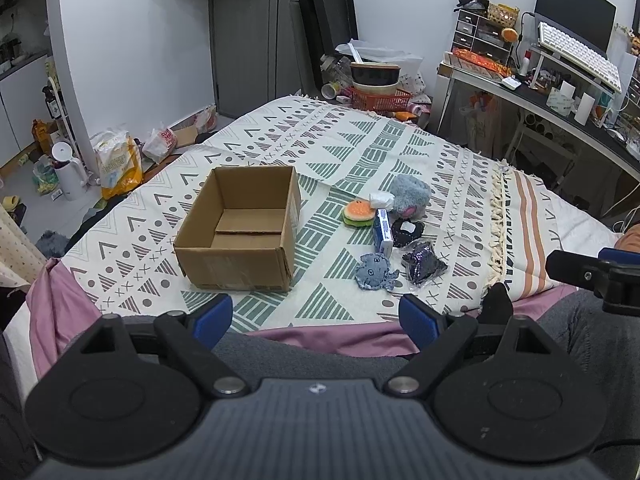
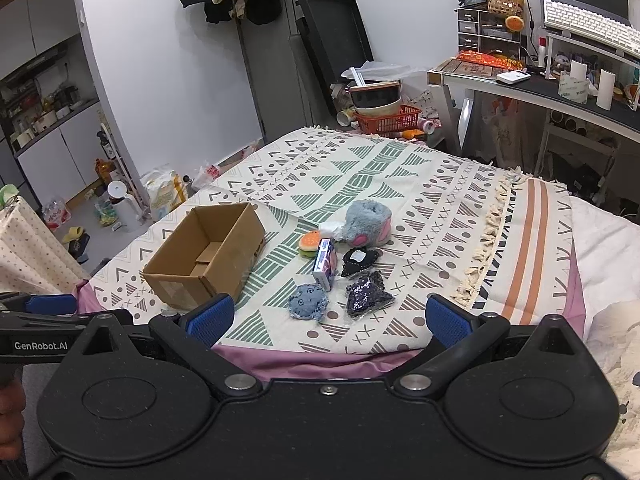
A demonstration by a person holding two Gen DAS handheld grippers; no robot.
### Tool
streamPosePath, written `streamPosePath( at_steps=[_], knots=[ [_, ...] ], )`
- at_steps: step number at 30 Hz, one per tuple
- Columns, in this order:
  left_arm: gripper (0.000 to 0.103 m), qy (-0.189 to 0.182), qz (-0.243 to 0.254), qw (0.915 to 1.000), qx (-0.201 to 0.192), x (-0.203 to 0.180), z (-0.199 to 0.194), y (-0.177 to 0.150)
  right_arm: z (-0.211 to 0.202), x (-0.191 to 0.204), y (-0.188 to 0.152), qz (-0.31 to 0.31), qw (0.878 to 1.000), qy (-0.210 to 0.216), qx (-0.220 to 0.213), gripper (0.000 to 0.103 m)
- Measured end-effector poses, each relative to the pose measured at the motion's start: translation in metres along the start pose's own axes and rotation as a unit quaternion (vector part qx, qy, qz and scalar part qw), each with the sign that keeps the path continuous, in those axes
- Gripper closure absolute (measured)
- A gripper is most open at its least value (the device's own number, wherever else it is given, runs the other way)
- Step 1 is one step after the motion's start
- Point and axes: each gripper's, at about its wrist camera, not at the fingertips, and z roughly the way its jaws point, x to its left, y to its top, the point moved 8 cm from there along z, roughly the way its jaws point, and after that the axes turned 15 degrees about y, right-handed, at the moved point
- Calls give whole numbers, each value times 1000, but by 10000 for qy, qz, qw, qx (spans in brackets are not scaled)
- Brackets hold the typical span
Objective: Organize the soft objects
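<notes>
An empty cardboard box (image 1: 240,228) (image 2: 206,258) stands open on the patterned bedspread (image 1: 352,148). To its right lies a cluster of soft things: a grey-blue fluffy plush (image 1: 410,196) (image 2: 366,224), a burger-shaped toy (image 1: 359,213) (image 2: 310,243), a blue-and-white packet (image 1: 382,232) (image 2: 325,264), a black pouch (image 1: 407,231) (image 2: 358,260), a dark sequined piece (image 1: 423,266) (image 2: 368,298) and a blue denim toy (image 1: 375,272) (image 2: 308,302). My left gripper (image 1: 316,318) is open, held low at the bed's near edge. My right gripper (image 2: 330,318) is open too, nothing between its fingers.
A red basket with bowls (image 1: 380,92) sits beyond the bed's far edge. A cluttered desk (image 1: 560,92) with a keyboard runs along the right. Bags and a white kettle (image 1: 70,176) stand on the floor at left. The person's grey-clad legs (image 1: 580,340) lie near the grippers.
</notes>
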Motion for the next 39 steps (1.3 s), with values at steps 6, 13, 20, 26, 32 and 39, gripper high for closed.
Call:
streamPosePath(
  at_steps=[6, 13, 20, 26, 32, 39],
  knots=[
    [14, -5, -7, 10000, -18, -3, 5, 3, 6, -3, 1, 19, 10000, 40, 31, 0],
    [14, -61, -85, 9999, 27, -11, 19, 8, 17, -15, 3, 52, 9999, -5, 94, 0],
    [14, -85, -113, 9998, 138, -21, 37, 9, 34, -30, 3, 133, 9997, 0, 219, 0],
    [14, -60, -325, 9994, 107, -23, 52, 19, 48, -46, 10, 387, 9990, 62, 211, 0],
    [14, -120, -245, 9996, 118, -37, 69, 24, 65, -61, 13, 565, 9981, 67, 225, 0],
    [15, -179, -246, 9991, 302, -50, 94, 27, 85, -77, 12, 804, 9963, 93, 302, 0]
  ],
)
